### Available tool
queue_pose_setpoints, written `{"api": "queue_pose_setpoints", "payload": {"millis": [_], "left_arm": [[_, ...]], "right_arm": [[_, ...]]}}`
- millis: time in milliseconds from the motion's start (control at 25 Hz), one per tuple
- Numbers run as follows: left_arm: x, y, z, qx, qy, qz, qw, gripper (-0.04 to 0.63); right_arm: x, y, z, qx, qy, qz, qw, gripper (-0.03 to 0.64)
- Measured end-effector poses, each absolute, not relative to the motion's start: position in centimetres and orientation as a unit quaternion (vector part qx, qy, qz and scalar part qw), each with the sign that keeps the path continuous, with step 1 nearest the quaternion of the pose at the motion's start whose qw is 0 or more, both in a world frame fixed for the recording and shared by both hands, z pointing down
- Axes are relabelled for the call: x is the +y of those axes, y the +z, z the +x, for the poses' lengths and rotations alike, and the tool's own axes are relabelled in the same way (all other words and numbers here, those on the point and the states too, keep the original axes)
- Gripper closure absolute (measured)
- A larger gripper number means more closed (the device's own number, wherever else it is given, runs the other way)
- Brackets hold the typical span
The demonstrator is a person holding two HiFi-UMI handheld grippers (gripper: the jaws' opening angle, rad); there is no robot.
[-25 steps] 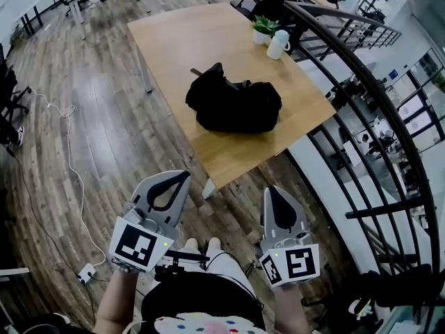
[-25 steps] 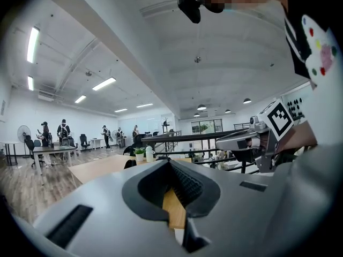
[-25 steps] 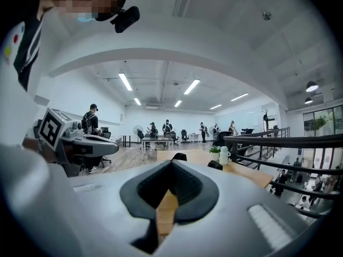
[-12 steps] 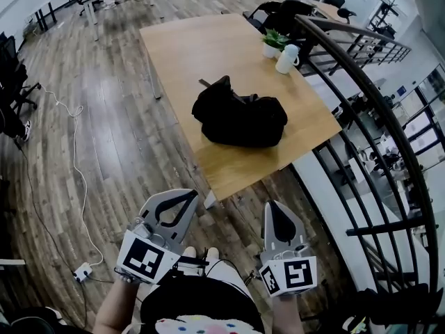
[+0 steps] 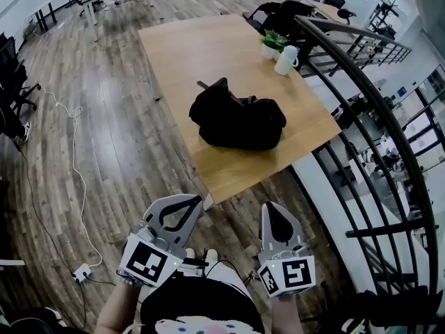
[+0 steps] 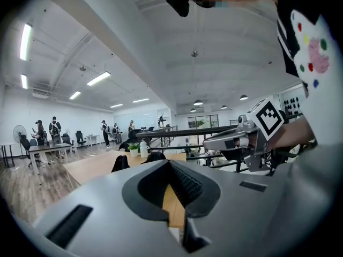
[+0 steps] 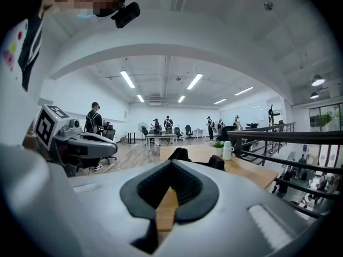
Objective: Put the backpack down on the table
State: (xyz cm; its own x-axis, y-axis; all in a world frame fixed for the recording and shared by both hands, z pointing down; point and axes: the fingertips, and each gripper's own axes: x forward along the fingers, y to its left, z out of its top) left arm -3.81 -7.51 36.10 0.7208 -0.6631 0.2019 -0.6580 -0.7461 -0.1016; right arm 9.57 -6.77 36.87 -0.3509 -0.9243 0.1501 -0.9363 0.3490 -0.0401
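A black backpack [image 5: 238, 120] lies slumped on the light wooden table [image 5: 195, 44], near its near right corner. Both grippers hover over the floor short of the table's near edge, well apart from the bag. My left gripper [image 5: 197, 202] is shut and holds nothing. Beside it, my right gripper [image 5: 270, 206] is also shut and empty. In the left gripper view the shut gripper [image 6: 168, 162] points at the table, with the backpack [image 6: 121, 163] showing just above it. The right gripper view shows its own gripper [image 7: 171, 163] shut below the backpack [image 7: 180, 154].
A small potted plant [image 5: 272, 43] and a white jug [image 5: 286, 60] stand at the table's far right edge. A dark metal railing [image 5: 379, 120] runs along the right. A white cable [image 5: 75, 176] and power strip [image 5: 82, 273] lie on the floor at left. Office chairs [image 5: 278, 11] stand behind the table.
My left gripper has drifted a little lower and nearer in the head view. Both grippers stay shut and empty. The backpack has not moved on the table.
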Motion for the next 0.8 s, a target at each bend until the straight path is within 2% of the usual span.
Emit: {"api": "queue_pose_setpoints", "payload": {"millis": [800], "left_arm": [[-7.67, 36.62, -3.22, 0.365, -0.112, -0.924, -0.011, 0.589]], "right_arm": [[-6.87, 37.03, 9.55, -0.830, 0.057, 0.551, 0.060, 0.607]]}}
